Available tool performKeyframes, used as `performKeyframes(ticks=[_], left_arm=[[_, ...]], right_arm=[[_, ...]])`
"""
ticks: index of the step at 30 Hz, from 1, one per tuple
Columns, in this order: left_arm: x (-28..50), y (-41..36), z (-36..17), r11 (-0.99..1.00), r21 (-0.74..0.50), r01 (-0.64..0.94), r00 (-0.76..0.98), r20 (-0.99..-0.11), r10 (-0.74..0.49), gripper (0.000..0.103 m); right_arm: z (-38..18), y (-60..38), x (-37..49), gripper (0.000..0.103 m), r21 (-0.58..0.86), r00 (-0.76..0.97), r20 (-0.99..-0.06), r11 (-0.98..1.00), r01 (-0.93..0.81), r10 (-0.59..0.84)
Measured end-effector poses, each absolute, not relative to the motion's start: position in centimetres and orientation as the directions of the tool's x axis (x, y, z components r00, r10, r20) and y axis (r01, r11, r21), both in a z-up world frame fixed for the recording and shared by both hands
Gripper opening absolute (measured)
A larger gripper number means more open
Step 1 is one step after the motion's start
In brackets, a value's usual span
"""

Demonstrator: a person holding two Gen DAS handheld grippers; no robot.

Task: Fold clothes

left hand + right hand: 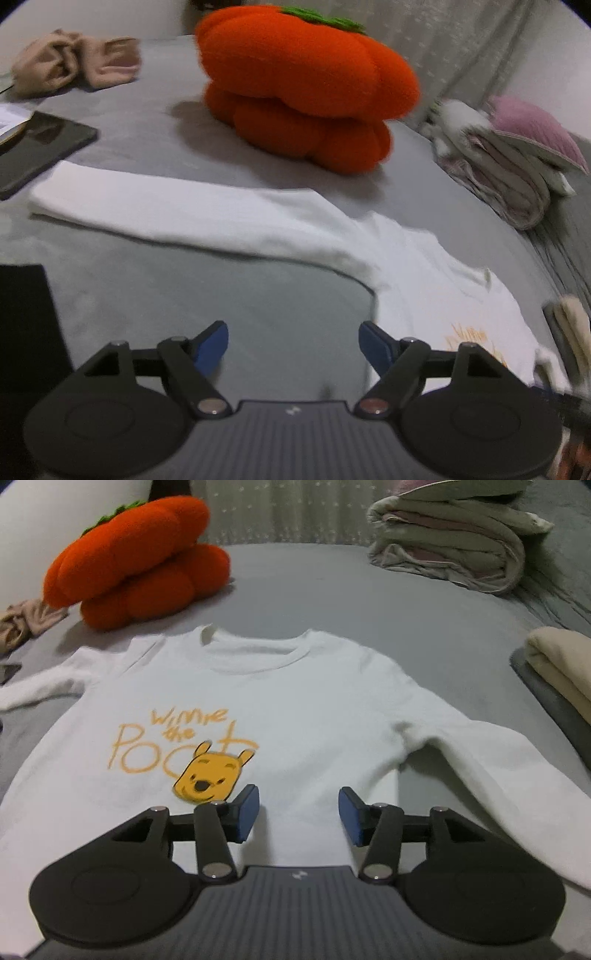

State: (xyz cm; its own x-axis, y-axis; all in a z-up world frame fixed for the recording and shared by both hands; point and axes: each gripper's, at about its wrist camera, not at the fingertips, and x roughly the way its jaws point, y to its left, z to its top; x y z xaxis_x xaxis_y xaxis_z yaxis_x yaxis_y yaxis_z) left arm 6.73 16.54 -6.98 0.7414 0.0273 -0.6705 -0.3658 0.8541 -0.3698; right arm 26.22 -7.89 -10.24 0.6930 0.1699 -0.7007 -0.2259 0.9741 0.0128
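A: What is the big soft thing everything lies on?

B: It is a grey bed (332, 602). At the back hangs a pale curtain (280, 513).

A: Where is the shirt?

B: The white shirt (314, 709) lies flat on the bed, front side up. It has a yellow bear face (210, 775) and orange writing on it. The neck hole is on the far side. One sleeve (166, 206) goes straight out past the shirt's body. The other sleeve (480, 760) bends down along the shirt's side.

A: What else is near the shirt?

B: An orange pumpkin pillow (306, 88) sits behind the shirt, by the straight sleeve. A pile of folded blankets (450, 542) is far behind the shirt, on the other side. A folded cream cloth (561, 664) is beside the bent sleeve. A beige cloth (74, 62) lies crumpled far past the pumpkin. A dark phone (40, 151) lies near the end of the straight sleeve.

A: What are the grabbers doing?

B: The left gripper (293, 341) has its blue fingers spread wide over the bare bed, just beside the shirt's edge. It holds nothing. The right gripper (299, 814) is over the shirt's lower part, just beside the bear. Its fingers are apart too, with nothing pinched.
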Motion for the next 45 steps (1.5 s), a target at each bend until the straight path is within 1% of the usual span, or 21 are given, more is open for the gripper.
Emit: performKeyframes(ticks=[3,5,8,12,16,19,23,25,27,28,29,30,31,32,34,38,40,41,43,44,45], left_arm=[[7.1,19.5,-6.5,0.814,-0.4,-0.421,0.751,-0.657,0.066,0.079],[7.5,21.6,-6.3,0.787,-0.389,-0.478,0.74,-0.661,0.124,0.079],[7.3,24.5,-7.0,0.716,-0.411,-0.564,0.719,-0.671,0.182,0.078],[7.5,23.3,-8.7,0.696,-0.478,-0.536,0.702,-0.711,0.052,0.077],[7.4,17.2,-7.8,0.81,-0.506,-0.297,0.732,-0.665,-0.147,0.076],[7.0,14.2,-8.1,0.861,-0.459,-0.22,0.706,-0.684,-0.184,0.073],[6.4,12.3,-9.1,0.872,-0.451,-0.187,0.674,-0.706,-0.22,0.072],[5.8,11.3,-9.1,0.888,-0.43,-0.163,0.677,-0.704,-0.216,0.068],[4.9,9.9,-9.5,0.912,-0.39,-0.128,0.668,-0.713,-0.211,0.055],[4.3,9.1,-9.8,0.925,-0.361,-0.116,0.667,-0.718,-0.197,0.052],[3.8,8.5,-9.8,0.942,-0.318,-0.104,0.672,-0.721,-0.17,0.043],[3.4,8.0,-9.8,0.953,-0.286,-0.096,0.676,-0.721,-0.148,0.029],[3.0,7.8,-9.9,0.957,-0.276,-0.09,0.677,-0.722,-0.144,0.021],[2.5,7.9,-9.9,0.955,-0.282,-0.089,0.678,-0.719,-0.149,0.01],[1.6,8.1,-9.9,0.952,-0.294,-0.087,0.681,-0.715,-0.159,0.007],[0.3,9.1,-9.5,0.94,-0.321,-0.112,0.684,-0.712,-0.162,0.005],[-0.2,9.9,-9.3,0.925,-0.354,-0.139,0.675,-0.717,-0.173,0.007],[-0.8,10.3,-9.3,0.913,-0.375,-0.16,0.676,-0.716,-0.175,0.01],[-2.3,10.8,-9.2,0.895,-0.406,-0.185,0.675,-0.714,-0.184,0.011],[-3.0,10.8,-9.2,0.885,-0.427,-0.184,0.675,-0.71,-0.202,0.011],[-3.8,10.9,-9.1,0.875,-0.449,-0.184,0.675,-0.704,-0.219,0.014]], right_arm=[[-10.4,-7.5,26.1,0.053,0.001,0.691,-0.703,0.973,-0.233,0.166],[-10.2,-7.3,26.0,0.053,0.002,0.695,-0.698,0.97,-0.241,0.174],[-9.9,-7.0,25.6,0.053,0.012,0.703,-0.684,0.966,-0.257,0.195],[-9.8,-5.9,25.2,0.053,0.057,0.685,-0.685,0.955,-0.291,0.25],[-10.1,-4.6,24.8,0.055,0.077,0.657,-0.698,0.942,-0.328,0.285],[-10.2,-4.1,24.5,0.057,0.052,0.651,-0.706,0.938,-0.344,0.278],[-10.2,-4.3,24.2,0.058,0.066,0.642,-0.712,0.937,-0.342,0.285],[-10.0,-4.0,23.3,0.058,0.061,0.633,-0.717,0.93,-0.361,0.293],[-10.0,-3.1,22.1,0.058,0.031,0.628,-0.724,0.923,-0.383,0.285],[-10.0,-2.6,21.4,0.058,0.009,0.628,-0.729,0.922,-0.388,0.272],[-10.0,-2.4,20.9,0.058,0.002,0.626,-0.734,0.923,-0.385,0.263],[-10.0,-2.3,20.2,0.058,0.01,0.62,-0.74,0.926,-0.378,0.261],[-10.0,-2.4,19.6,0.058,0.021,0.614,-0.745,0.929,-0.37,0.261],[-10.0,-2.4,18.8,0.058,0.023,0.611,-0.749,0.931,-0.364,0.257],[-10.1,-2.5,16.8,0.059,0.01,0.617,-0.748,0.934,-0.357,0.244],[-10.2,-3.1,12.4,0.059,0.045,0.585,-0.767,0.932,-0.36,0.263],[-9.8,-4.1,10.0,0.058,0.074,0.586,-0.76,0.933,-0.352,0.281],[-9.4,-4.8,8.8,0.058,0.09,0.593,-0.751,0.936,-0.341,0.289],[-8.3,-7.5,6.6,0.058,0.167,0.644,-0.701,0.948,-0.271,0.307],[-7.9,-9.2,5.5,0.058,0.215,0.677,-0.674,0.955,-0.203,0.296],[-7.5,-11.0,4.4,0.058,0.265,0.71,-0.647,0.955,-0.131,0.277]])
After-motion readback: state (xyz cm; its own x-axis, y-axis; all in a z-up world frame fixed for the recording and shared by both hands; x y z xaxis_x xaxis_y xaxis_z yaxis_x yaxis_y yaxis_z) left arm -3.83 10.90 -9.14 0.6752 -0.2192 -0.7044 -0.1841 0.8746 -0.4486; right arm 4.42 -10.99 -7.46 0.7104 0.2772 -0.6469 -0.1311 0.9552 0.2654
